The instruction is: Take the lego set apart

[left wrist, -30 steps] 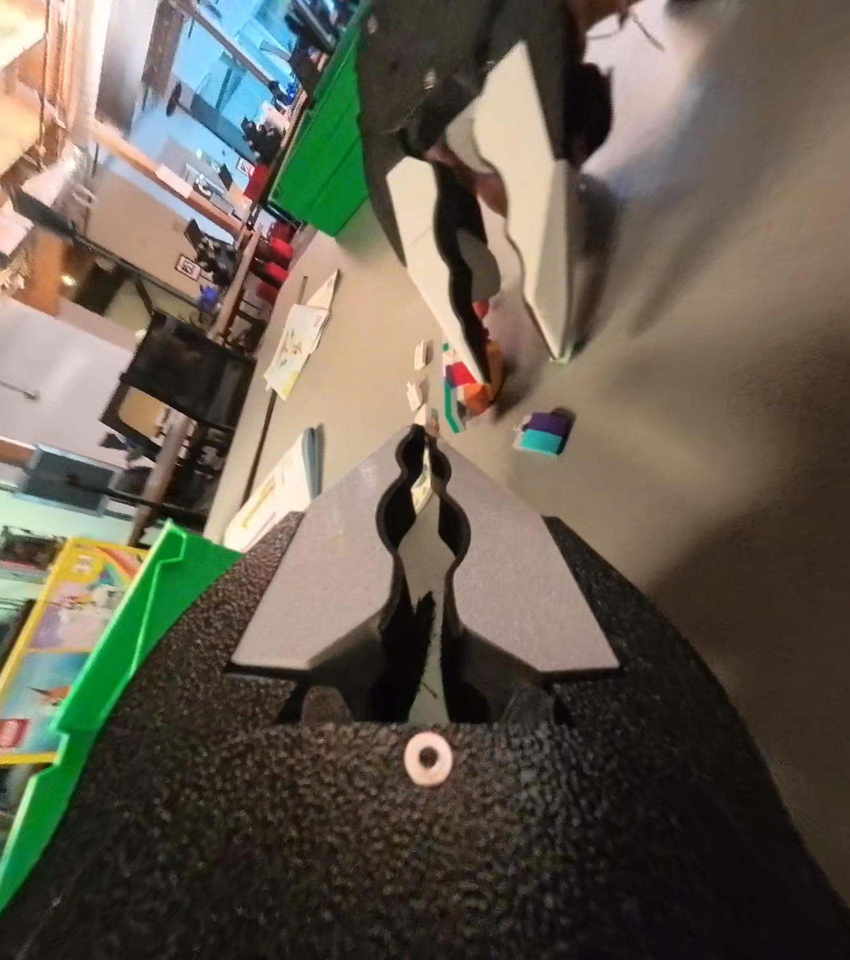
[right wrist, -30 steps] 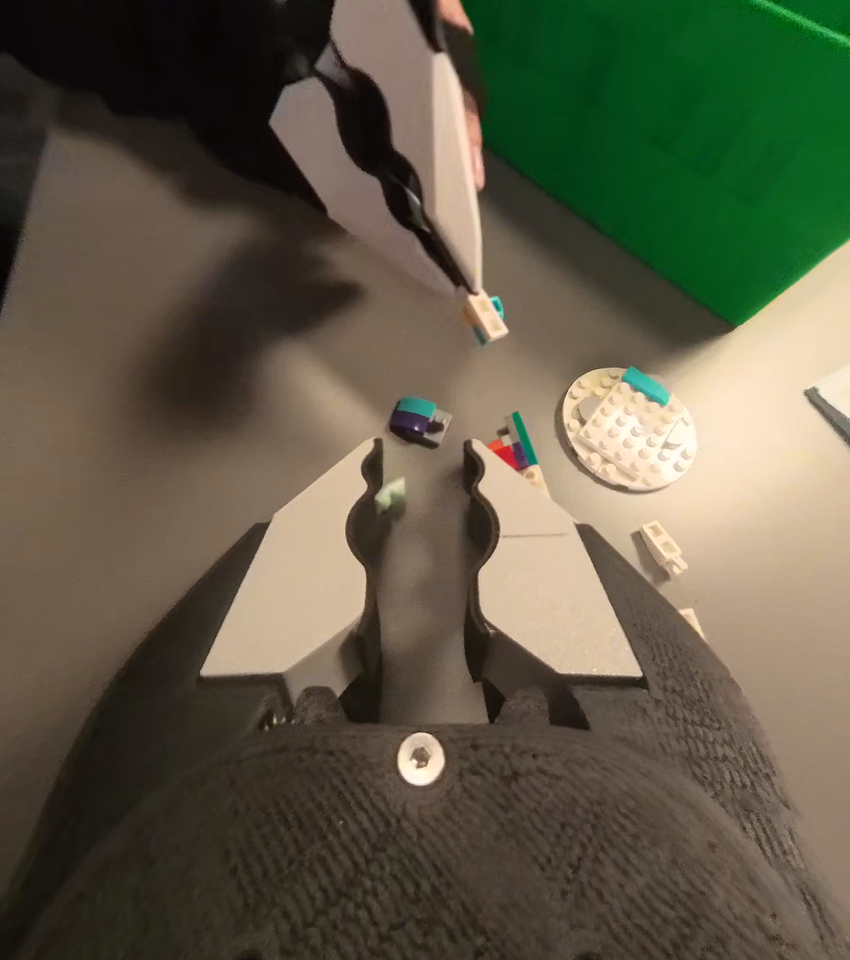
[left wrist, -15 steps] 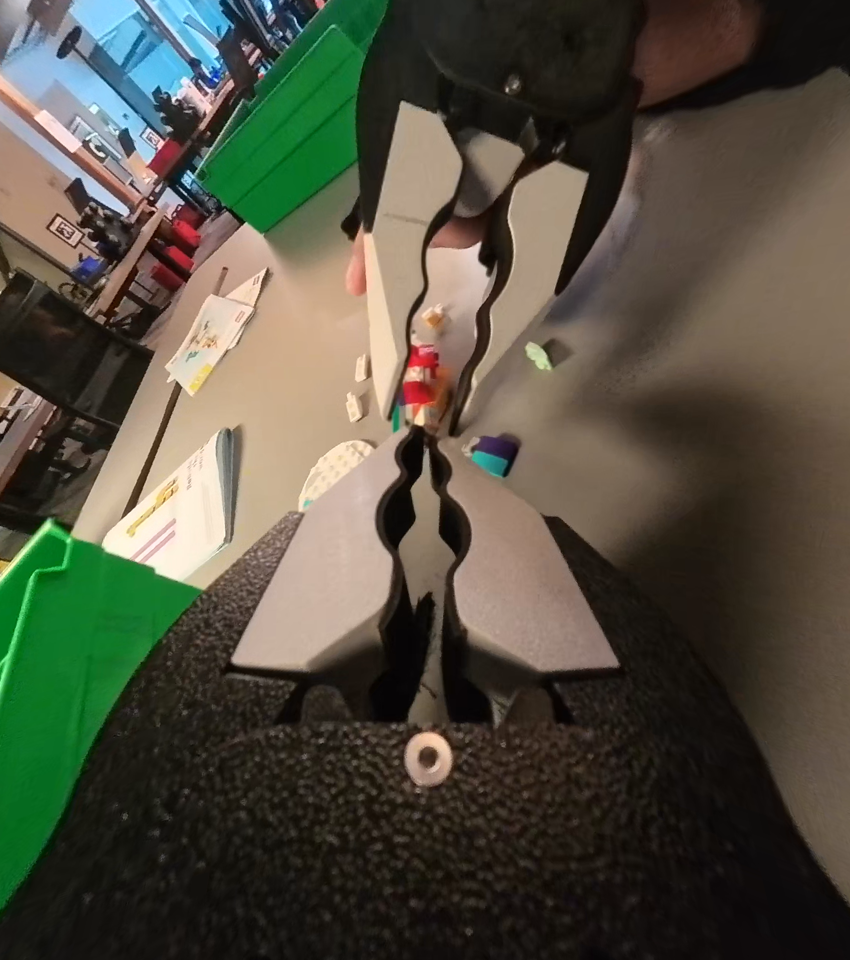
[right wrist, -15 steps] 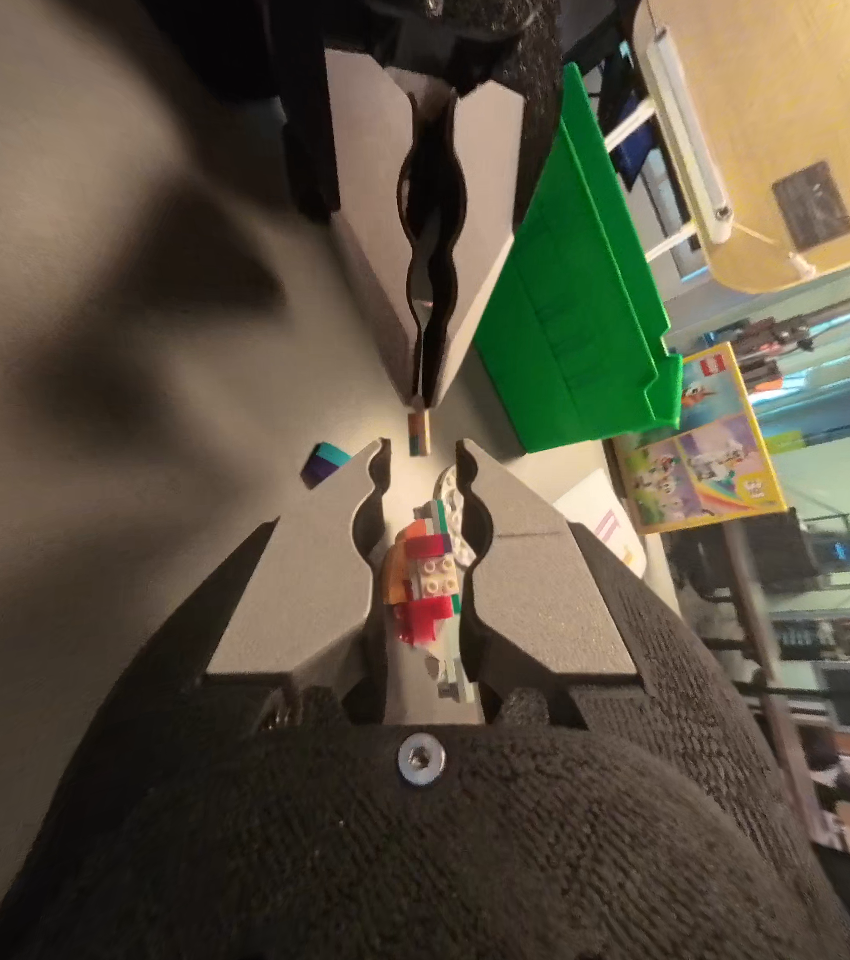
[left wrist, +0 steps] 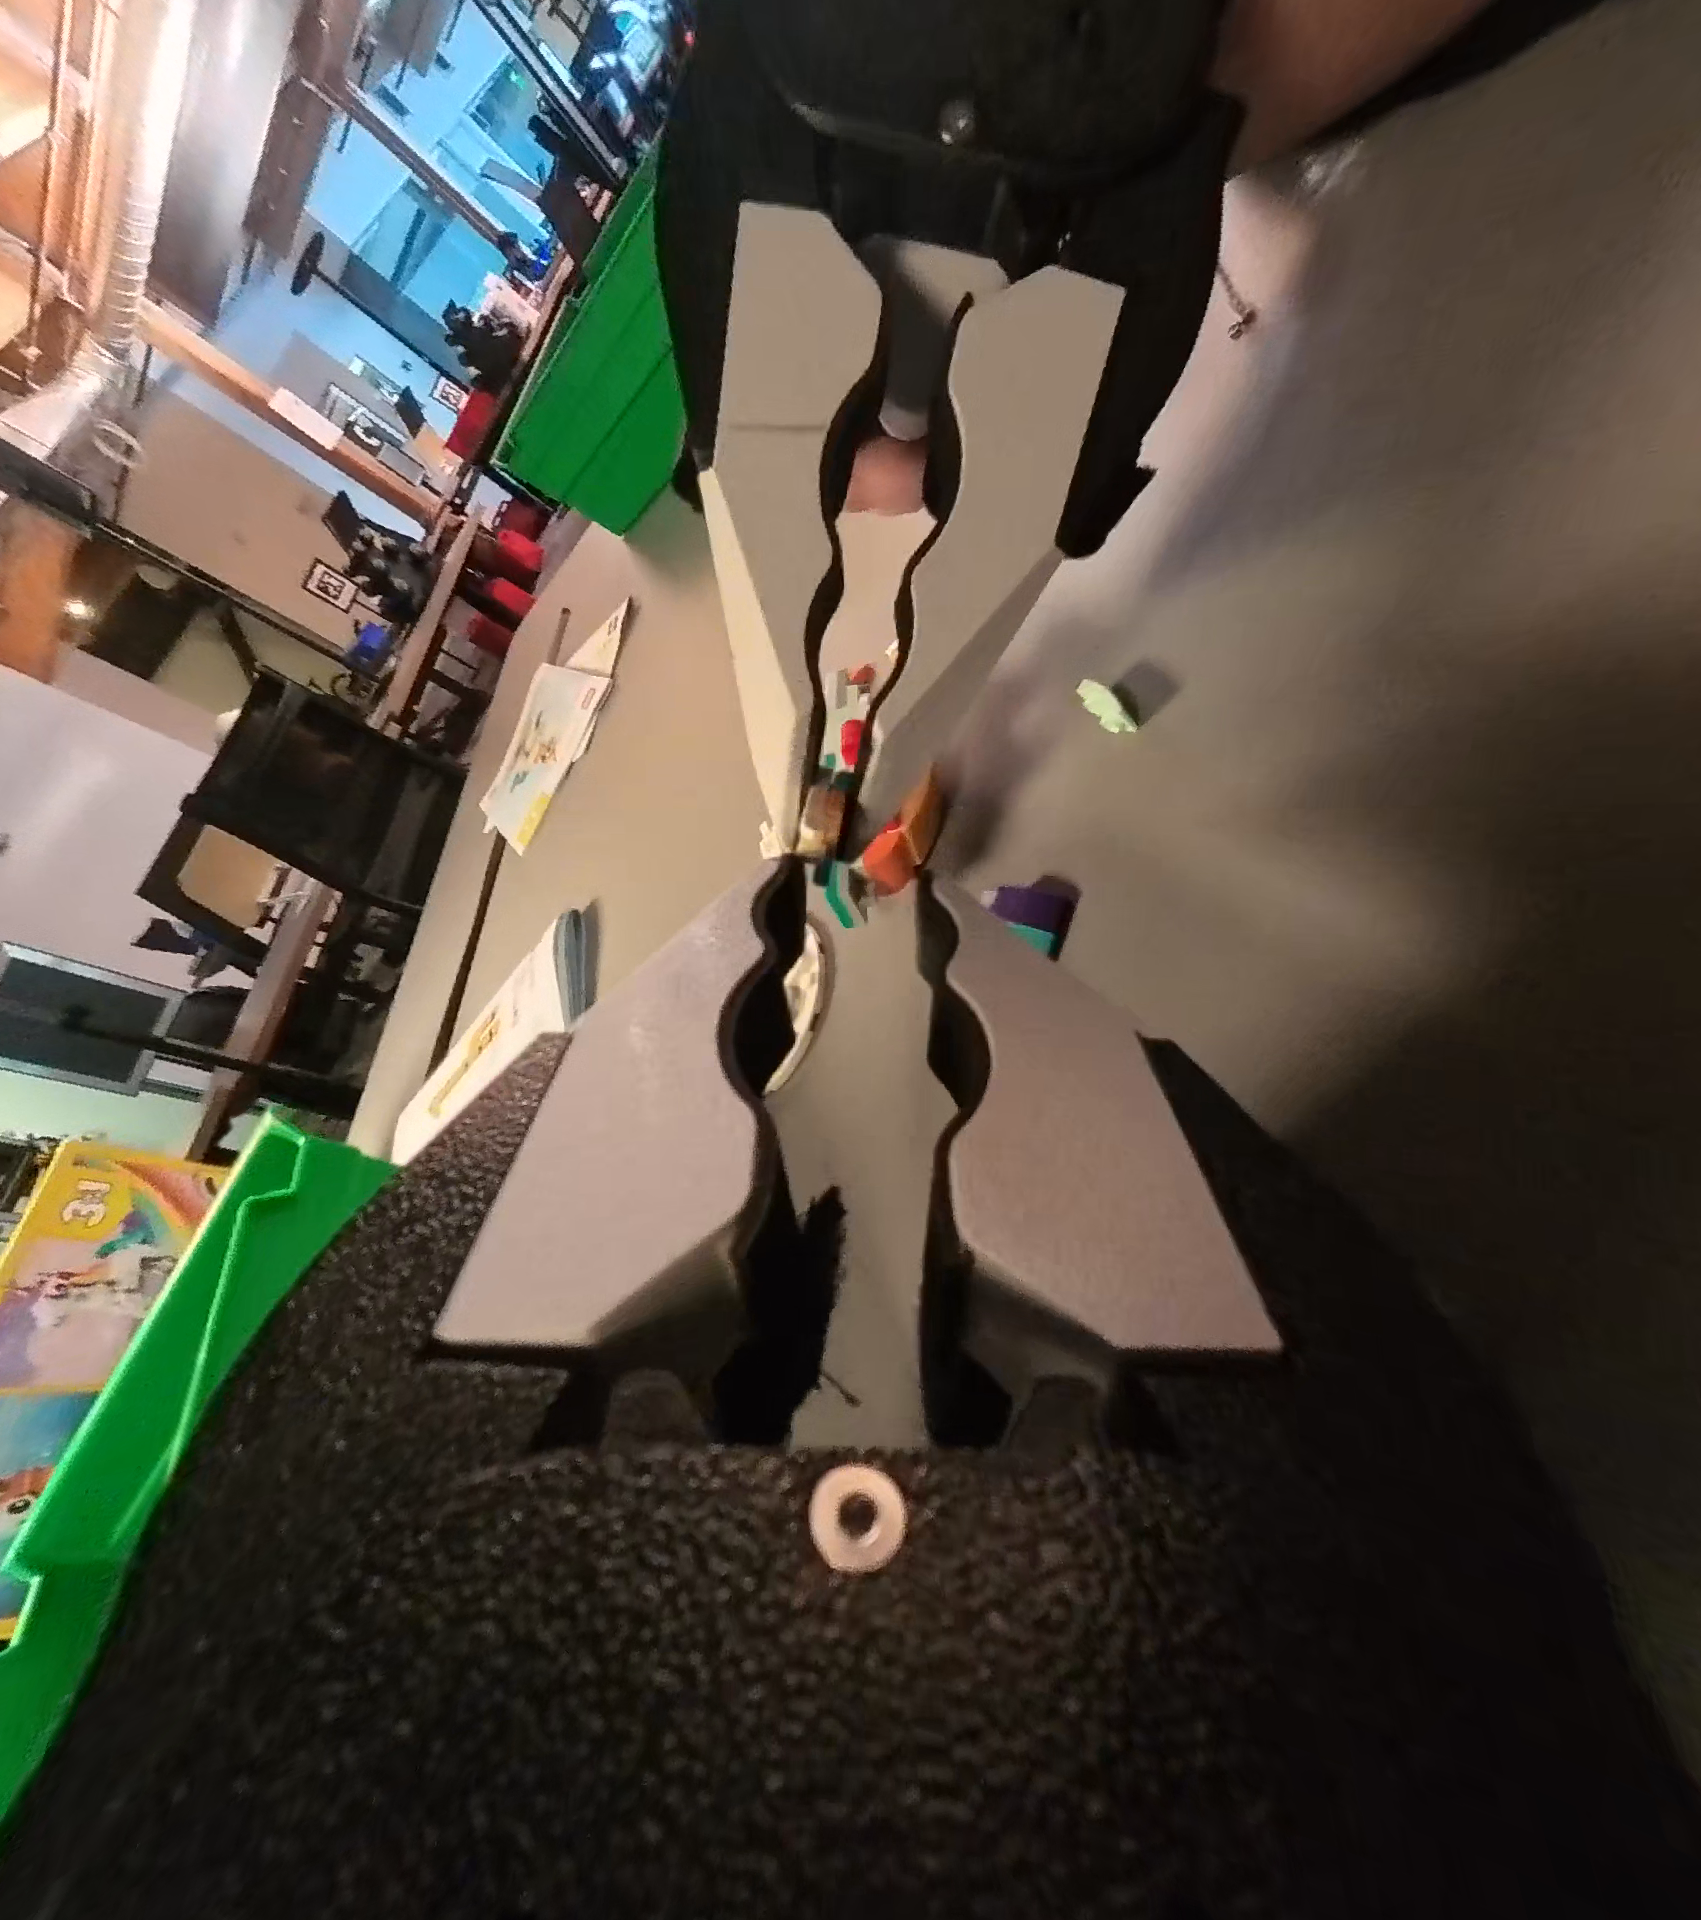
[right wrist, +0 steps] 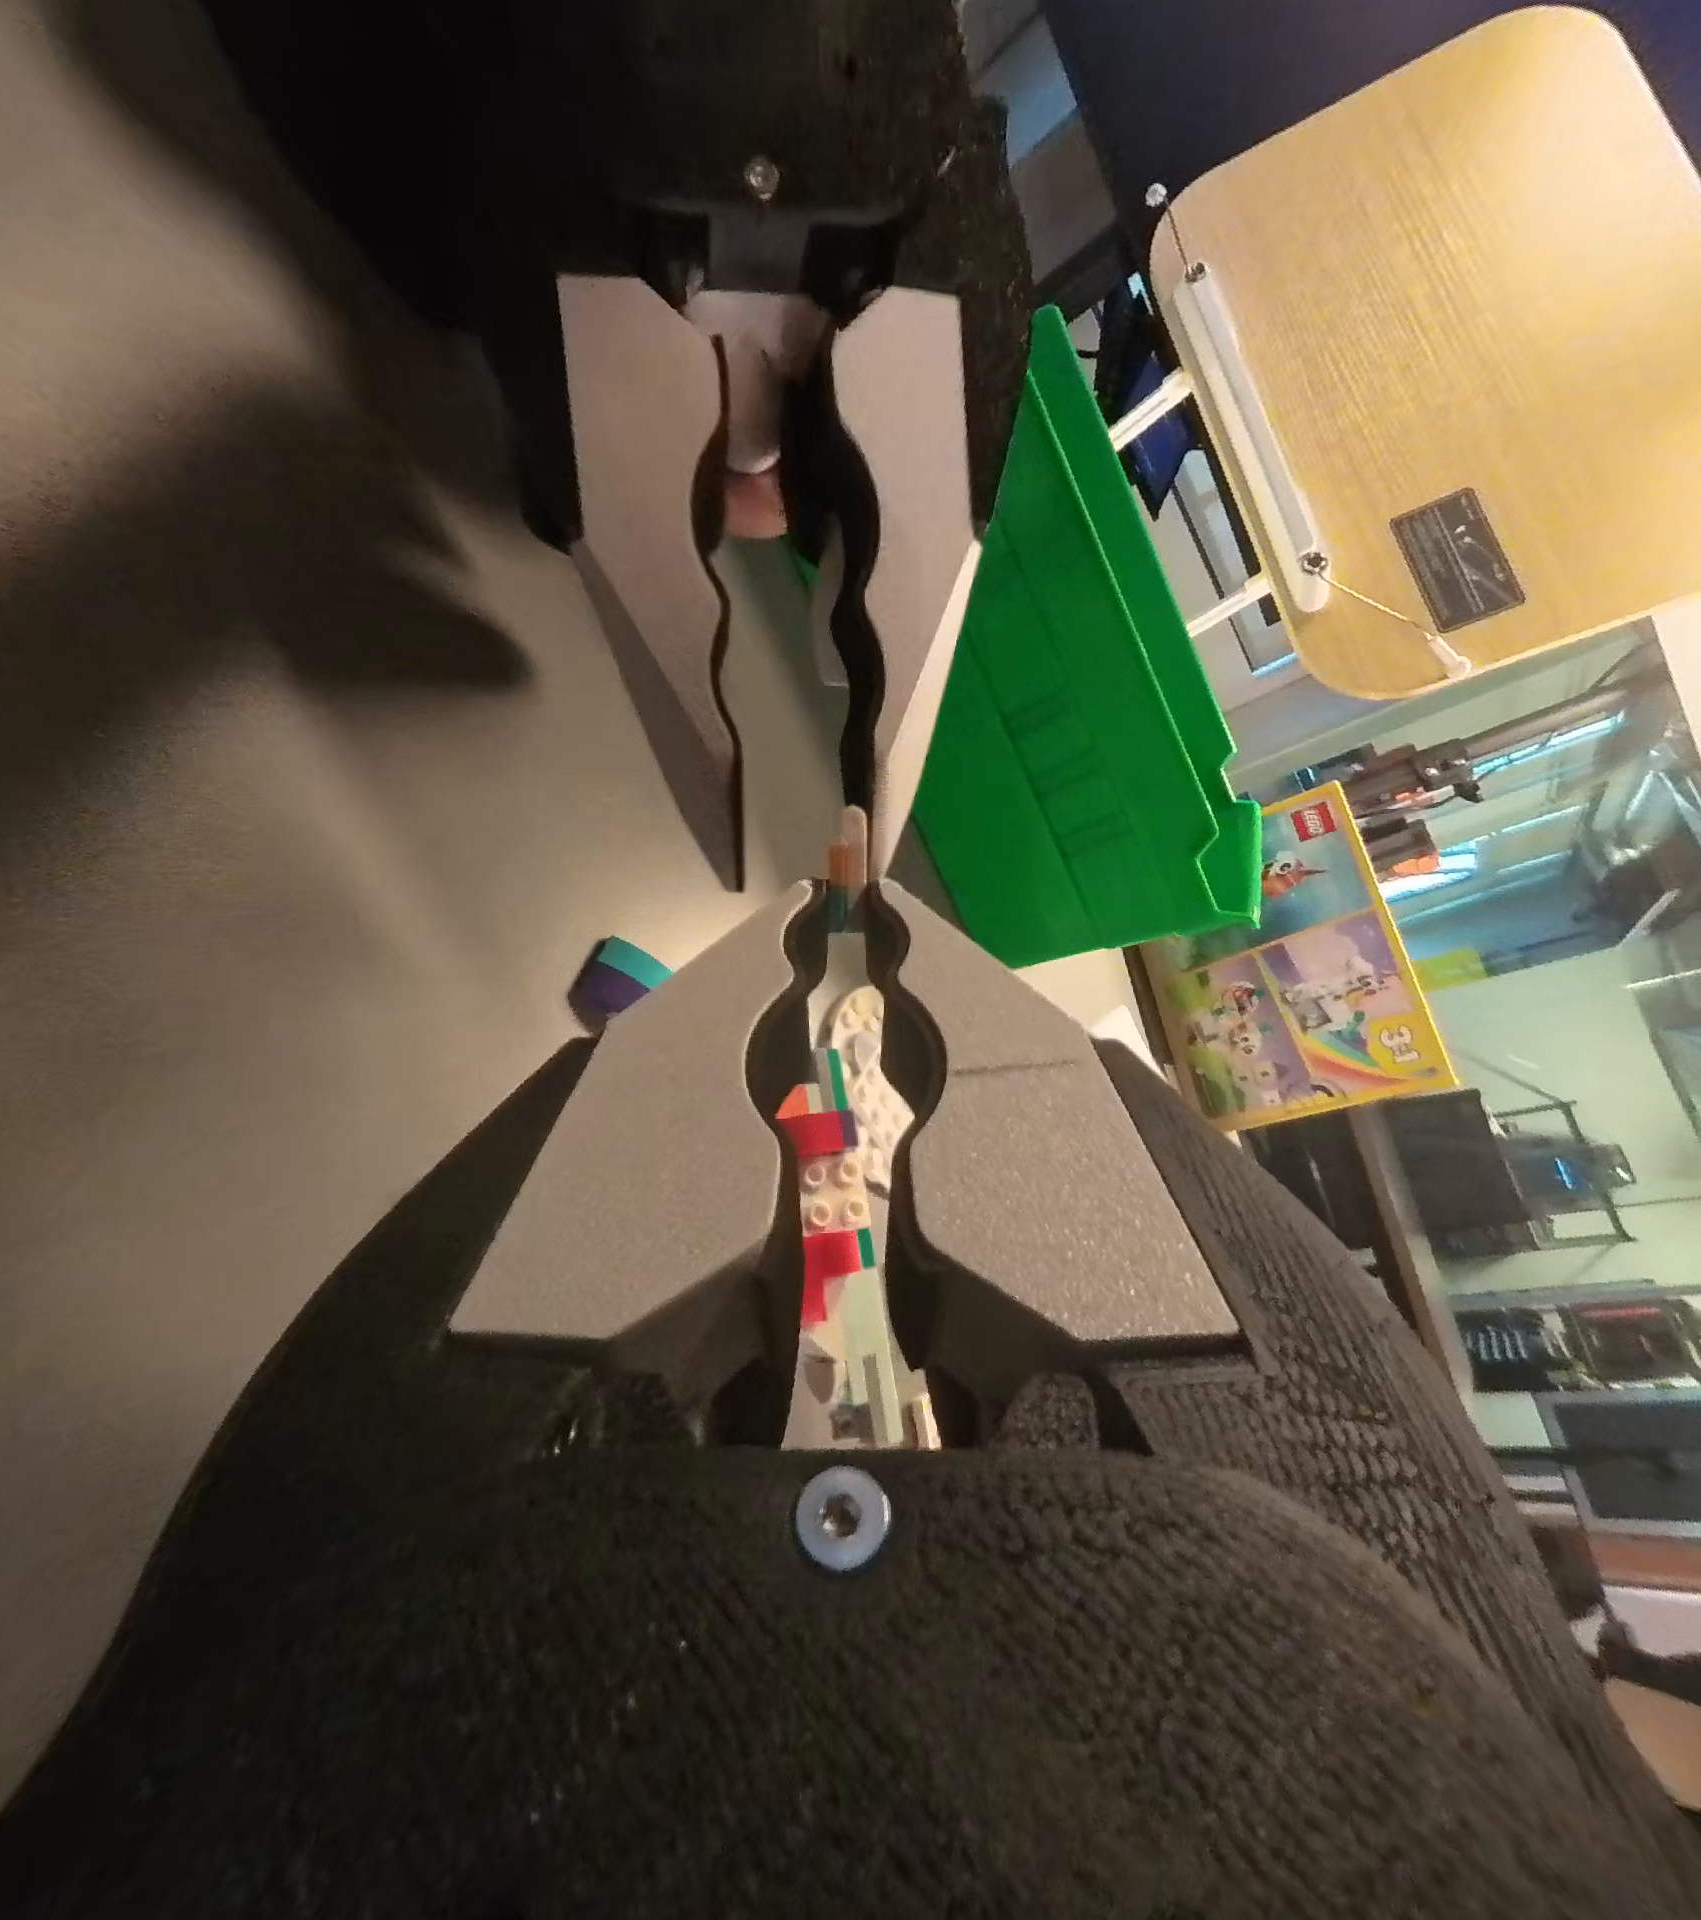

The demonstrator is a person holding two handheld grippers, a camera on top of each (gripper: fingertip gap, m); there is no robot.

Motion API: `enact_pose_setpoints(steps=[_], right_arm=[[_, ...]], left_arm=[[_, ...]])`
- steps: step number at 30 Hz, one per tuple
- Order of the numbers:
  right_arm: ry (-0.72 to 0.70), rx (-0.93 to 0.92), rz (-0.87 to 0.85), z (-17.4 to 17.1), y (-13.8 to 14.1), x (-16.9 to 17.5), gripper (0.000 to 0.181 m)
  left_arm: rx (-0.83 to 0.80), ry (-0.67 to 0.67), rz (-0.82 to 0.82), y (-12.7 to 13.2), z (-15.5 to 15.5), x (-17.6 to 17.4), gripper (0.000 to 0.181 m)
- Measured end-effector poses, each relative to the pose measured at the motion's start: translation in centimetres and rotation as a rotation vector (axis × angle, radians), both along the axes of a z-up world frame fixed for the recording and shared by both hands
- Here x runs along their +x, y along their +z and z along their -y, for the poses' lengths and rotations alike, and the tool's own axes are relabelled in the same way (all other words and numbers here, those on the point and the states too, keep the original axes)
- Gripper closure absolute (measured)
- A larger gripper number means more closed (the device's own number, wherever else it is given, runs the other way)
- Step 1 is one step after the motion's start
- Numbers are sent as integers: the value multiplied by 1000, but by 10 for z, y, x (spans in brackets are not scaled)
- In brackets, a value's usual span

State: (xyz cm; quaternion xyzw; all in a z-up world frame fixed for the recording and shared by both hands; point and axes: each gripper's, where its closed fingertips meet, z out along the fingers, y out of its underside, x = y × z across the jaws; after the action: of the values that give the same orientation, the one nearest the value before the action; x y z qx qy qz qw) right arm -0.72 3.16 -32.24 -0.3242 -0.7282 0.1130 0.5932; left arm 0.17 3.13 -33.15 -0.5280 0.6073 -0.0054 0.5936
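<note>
Several loose bricks point(left wrist: 1033, 912) are already lying on the bench point(left wrist: 1448, 727). The right tool point(right wrist: 841, 883) is squeezing the lego set point(right wrist: 830, 1174); the left tool point(left wrist: 851, 883) is gaping wide, nearing it.

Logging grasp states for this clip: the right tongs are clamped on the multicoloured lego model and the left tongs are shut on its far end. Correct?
Not quite. The right tongs are indeed clamped on the multicoloured lego model, but the left tongs are open, not shut, with their jaws apart at its far end. The left wrist view shows this.
</note>
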Motion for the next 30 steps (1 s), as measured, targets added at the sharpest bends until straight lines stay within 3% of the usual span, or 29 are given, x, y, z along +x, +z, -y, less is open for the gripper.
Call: enact_pose_setpoints(steps=[5,12,15,17,21,30], right_arm=[[33,-8,-37,6,6,-1,176],[23,-58,-97,5,16,-3,176],[-17,-200,-83,-2,12,-2,168],[-40,-379,-59,-4,7,-2,151],[-135,-742,-33,-10,0,-9,137],[-308,-866,-24,-18,-10,-18,155]], left_arm=[[-5,-6,66,9,1,0,176],[75,-1,40,18,0,-2,180],[202,80,-101,15,-10,-9,180],[310,121,-238,9,-17,-16,180],[471,161,-447,-1,-23,-22,180],[606,188,-569,2,-27,-24,181]])
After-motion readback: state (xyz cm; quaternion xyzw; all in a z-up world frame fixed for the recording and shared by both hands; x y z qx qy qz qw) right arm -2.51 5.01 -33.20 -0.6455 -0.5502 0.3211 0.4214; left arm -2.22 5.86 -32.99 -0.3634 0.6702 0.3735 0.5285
